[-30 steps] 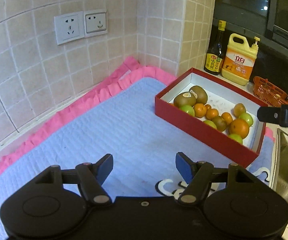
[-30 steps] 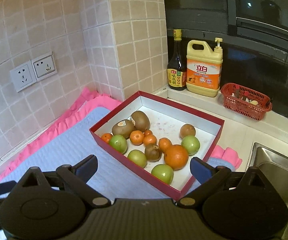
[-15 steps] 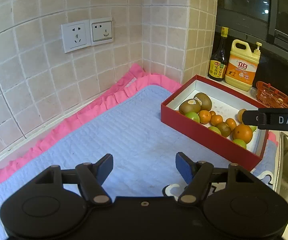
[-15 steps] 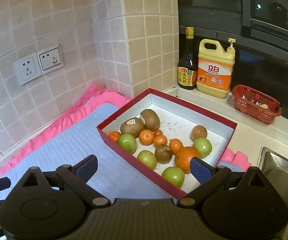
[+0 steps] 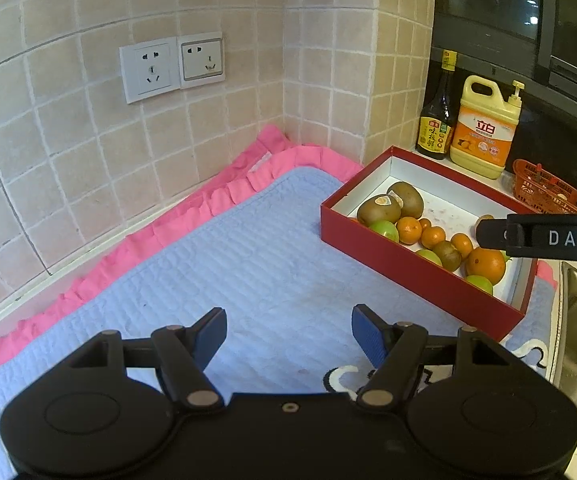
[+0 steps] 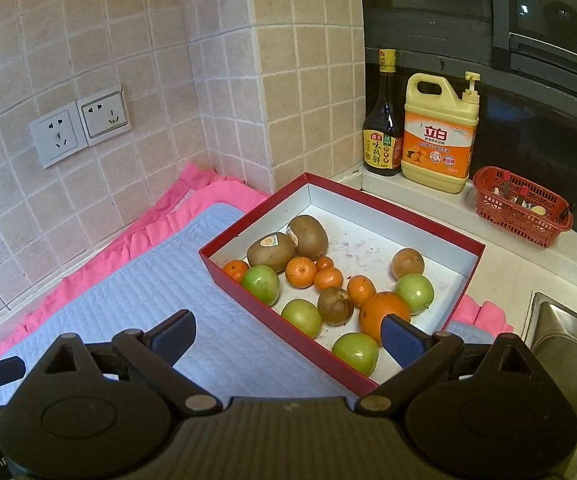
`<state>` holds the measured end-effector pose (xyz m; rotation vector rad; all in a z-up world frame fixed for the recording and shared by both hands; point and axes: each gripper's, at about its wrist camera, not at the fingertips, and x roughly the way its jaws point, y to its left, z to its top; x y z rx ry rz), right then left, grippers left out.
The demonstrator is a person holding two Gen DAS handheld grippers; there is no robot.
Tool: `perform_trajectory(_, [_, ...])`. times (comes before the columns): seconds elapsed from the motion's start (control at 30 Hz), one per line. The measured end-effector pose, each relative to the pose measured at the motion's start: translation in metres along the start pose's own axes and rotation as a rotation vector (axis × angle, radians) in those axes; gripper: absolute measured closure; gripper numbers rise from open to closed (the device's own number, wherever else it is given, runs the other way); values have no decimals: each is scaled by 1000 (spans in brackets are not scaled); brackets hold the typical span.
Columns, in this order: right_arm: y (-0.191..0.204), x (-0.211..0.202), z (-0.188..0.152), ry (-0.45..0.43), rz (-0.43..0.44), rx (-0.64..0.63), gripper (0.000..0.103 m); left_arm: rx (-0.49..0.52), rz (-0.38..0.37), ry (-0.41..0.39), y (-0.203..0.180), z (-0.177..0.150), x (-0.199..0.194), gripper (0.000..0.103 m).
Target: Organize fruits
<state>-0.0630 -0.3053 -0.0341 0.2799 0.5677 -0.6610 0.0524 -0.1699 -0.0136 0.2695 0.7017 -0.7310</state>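
Observation:
A red box [image 6: 248, 300] with a white inside lies on the blue mat [image 6: 168, 300]. In it are two kiwis [image 6: 272, 250], several green fruits [image 6: 260, 284], several mandarins [image 6: 300, 272], one big orange [image 6: 380, 312] and two brown fruits [image 6: 334, 306]. My right gripper [image 6: 288, 338] hovers open over the box's near edge, with nothing between its pads. My left gripper [image 5: 288, 336] stands open over the bare mat [image 5: 228, 260], left of the box [image 5: 408, 268]. In the left wrist view, one finger of the right gripper [image 5: 540, 238] reaches in over the fruit.
A dark sauce bottle [image 6: 382, 120], a yellow detergent jug [image 6: 438, 136] and a small red basket [image 6: 520, 212] stand on the ledge behind the box. A steel sink [image 6: 568, 340] lies at the right. Tiled walls with two sockets [image 6: 78, 124] close the corner. A pink frill [image 6: 128, 240] borders the mat.
Both views have shifted slightly. The right gripper's finger now reaches further into the left wrist view from the right edge. Both pairs of jaws stand as wide as before.

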Motion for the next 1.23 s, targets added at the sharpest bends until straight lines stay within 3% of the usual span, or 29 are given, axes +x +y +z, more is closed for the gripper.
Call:
perform_trajectory(0.3, [1, -1, -3, 3, -7, 5, 3, 11, -7, 6, -5, -1, 0, 21])
perform_trajectory(0.57, [4, -2, -2, -9, -15, -18, 3, 23, 46, 1, -8, -2, 2, 21])
perform_trajectory(1.23, [11, 4, 0, -3, 0, -49, 3, 39, 76, -31, -3, 1, 1, 21])
